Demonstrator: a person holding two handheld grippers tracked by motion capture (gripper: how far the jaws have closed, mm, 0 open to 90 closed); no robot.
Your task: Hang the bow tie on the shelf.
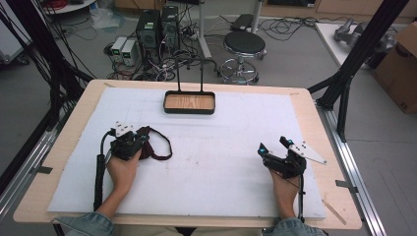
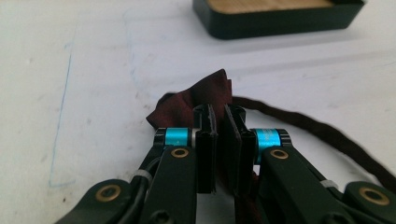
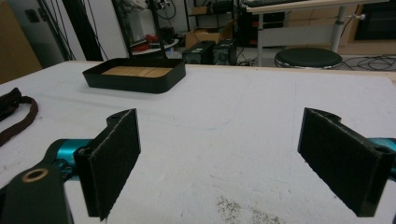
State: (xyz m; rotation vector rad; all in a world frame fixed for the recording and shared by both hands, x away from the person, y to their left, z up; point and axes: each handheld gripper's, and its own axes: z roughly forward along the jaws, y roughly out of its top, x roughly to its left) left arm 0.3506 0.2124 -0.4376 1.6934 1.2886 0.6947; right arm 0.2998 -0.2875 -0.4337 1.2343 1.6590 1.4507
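Note:
A dark maroon cloth piece (image 1: 145,133) with a long strap loop (image 1: 164,147) lies on the white mat at the left. My left gripper (image 1: 135,139) is shut on it. In the left gripper view the jaws stand close together with the cloth (image 2: 205,95) pinched between the pads, and the strap (image 2: 327,135) curves away to the right. My right gripper (image 1: 273,145) rests at the right of the mat, open. Its two pads stand wide apart in the right gripper view (image 3: 219,154), with nothing between them.
A black tray (image 1: 189,110) with a wooden bottom and an upright wire handle stands at the far middle of the mat, also seen as the tray (image 2: 280,23) and tray (image 3: 140,84). A stool (image 1: 244,44) and computers (image 1: 157,27) stand on the floor beyond the table.

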